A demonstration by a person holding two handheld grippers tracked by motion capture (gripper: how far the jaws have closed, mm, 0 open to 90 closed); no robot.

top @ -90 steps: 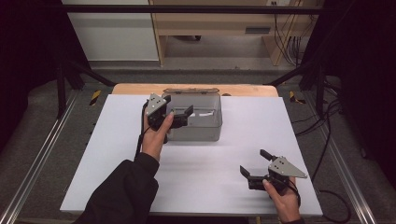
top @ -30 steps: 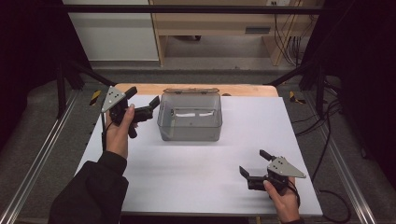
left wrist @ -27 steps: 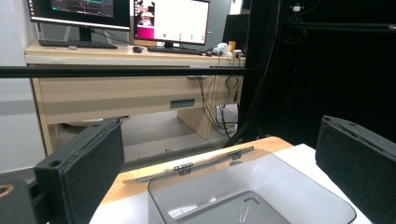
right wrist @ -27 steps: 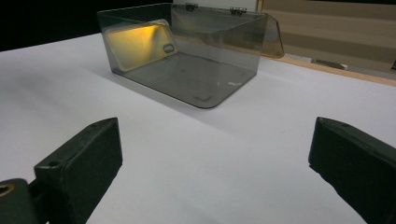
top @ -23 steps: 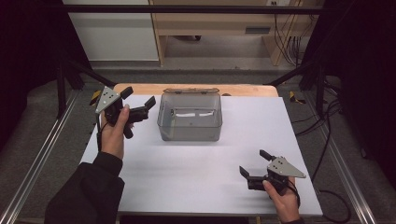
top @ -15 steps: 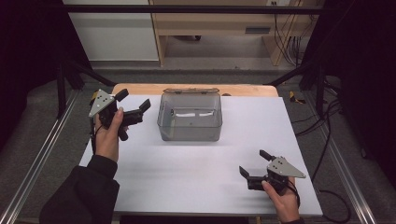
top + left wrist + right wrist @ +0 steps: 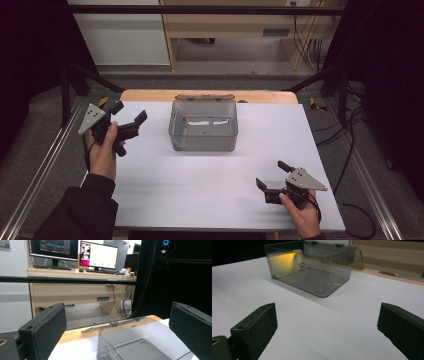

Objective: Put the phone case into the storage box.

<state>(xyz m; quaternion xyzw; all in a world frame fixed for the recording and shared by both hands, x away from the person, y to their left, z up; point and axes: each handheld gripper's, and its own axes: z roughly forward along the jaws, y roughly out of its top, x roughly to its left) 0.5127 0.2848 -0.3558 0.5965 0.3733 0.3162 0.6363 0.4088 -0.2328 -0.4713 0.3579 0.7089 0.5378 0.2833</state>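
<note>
A clear grey plastic box (image 7: 203, 125) with its hinged lid swung back stands on the white table top (image 7: 210, 185), toward the far middle. It looks empty in the right gripper view (image 7: 312, 272) and in the left gripper view (image 7: 135, 342). My left gripper (image 7: 129, 116) is held up at the table's left edge, well left of the box, jaws wide apart and empty. My right gripper (image 7: 272, 175) rests low near the front right of the table, open, with nothing between its jaws.
A wooden strip (image 7: 150, 95) runs along the table's far edge behind the box. Metal frame rails (image 7: 45, 165) flank the table. Beyond stands a desk with monitors (image 7: 97, 256) and hanging cables (image 7: 310, 45).
My left gripper has drawn back from the box to the table's left edge and a little nearer me, still open. The right gripper and the box have stayed put.
</note>
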